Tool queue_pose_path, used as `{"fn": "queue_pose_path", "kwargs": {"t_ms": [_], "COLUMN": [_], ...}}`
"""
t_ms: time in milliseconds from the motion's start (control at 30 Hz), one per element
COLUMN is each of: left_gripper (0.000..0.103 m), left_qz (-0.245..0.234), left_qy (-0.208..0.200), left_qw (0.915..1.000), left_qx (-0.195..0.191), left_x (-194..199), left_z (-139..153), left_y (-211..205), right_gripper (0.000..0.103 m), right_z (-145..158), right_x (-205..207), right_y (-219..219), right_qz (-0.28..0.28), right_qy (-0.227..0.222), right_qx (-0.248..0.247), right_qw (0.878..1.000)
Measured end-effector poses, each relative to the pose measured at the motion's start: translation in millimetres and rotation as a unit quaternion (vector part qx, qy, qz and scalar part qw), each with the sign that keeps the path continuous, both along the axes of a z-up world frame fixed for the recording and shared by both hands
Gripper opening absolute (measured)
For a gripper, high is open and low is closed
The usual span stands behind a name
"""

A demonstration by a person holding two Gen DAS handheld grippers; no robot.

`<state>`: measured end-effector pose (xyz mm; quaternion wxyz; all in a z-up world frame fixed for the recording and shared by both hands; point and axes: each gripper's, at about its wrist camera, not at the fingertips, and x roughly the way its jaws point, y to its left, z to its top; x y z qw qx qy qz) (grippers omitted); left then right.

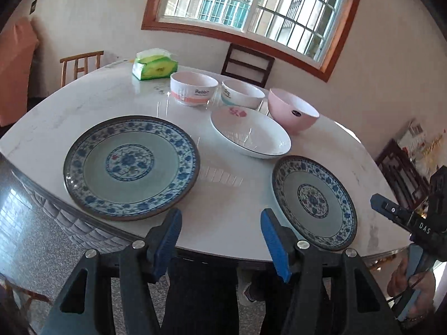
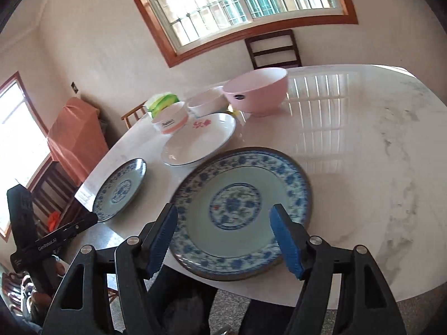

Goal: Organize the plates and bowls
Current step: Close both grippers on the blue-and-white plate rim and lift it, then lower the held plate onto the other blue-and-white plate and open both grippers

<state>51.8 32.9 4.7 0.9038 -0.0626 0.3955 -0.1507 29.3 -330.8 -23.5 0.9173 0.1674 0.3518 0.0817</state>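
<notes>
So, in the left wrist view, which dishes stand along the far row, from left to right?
Bowl with orange band → bowl with blue band → pink bowl.

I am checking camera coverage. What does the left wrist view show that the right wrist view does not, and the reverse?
Only the left wrist view: the hand holding the right gripper, and the teal band on one white bowl. Only the right wrist view: a second window and a bare stretch of table. Both: large blue plate, small blue plate, white plate, pink bowl, and the left gripper.
</notes>
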Motion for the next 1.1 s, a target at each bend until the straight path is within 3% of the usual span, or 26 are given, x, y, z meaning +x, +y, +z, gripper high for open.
{"fn": "queue_pose_path", "kwargs": {"t_ms": [133,267,467,600,767,833,867,900,967,1100], "left_gripper": [0.060,0.060,0.060,0.060,0.060,0.060,0.058,0.044,0.041,0.034], "left_qz": [-0.031,-0.068,-0.083,-0.105,-0.116,-0.120,-0.123,-0.124,-0.111,-0.093], "left_qy": [0.016,0.083,0.102,0.136,0.132,0.129,0.127,0.123,0.123,0.125], "left_qw": [0.9961,0.9922,0.9891,0.9831,0.9807,0.9798,0.9797,0.9801,0.9823,0.9860], "left_qx": [0.081,0.063,0.066,0.065,0.086,0.094,0.095,0.095,0.087,0.061], "left_x": [28.7,68.1,86.9,98.1,99.6,99.2,98.9,97.0,96.0,94.3], "left_z": [-10.2,-29.6,-44.4,-54.7,-56.9,-56.9,-56.8,-56.5,-55.8,-56.6], "left_y": [-54.7,-78.1,-93.5,-105.0,-117.8,-123.3,-126.7,-128.8,-128.6,-116.8], "right_gripper": [0.067,0.066,0.064,0.057,0.049,0.036,0.033,0.026,0.019,0.018], "right_z": [-15.8,-34.7,-47.0,-52.8,-60.2,-63.6,-65.0,-64.6,-64.4,-64.1], "right_x": [2.3,17.1,36.0,44.3,50.9,54.8,55.2,54.5,52.1,42.1], "right_y": [-33.8,-47.9,-56.6,-59.5,-58.1,-56.4,-55.0,-53.8,-51.7,-50.8], "right_qz": [-0.015,-0.011,0.000,0.011,0.029,0.039,0.041,0.040,0.040,0.044], "right_qy": [0.026,0.055,0.065,0.073,0.082,0.085,0.087,0.084,0.081,0.068], "right_qx": [0.004,0.036,0.048,0.047,0.048,0.055,0.055,0.048,0.031,0.025], "right_qw": [1.000,0.998,0.997,0.996,0.995,0.994,0.994,0.994,0.995,0.996]}}
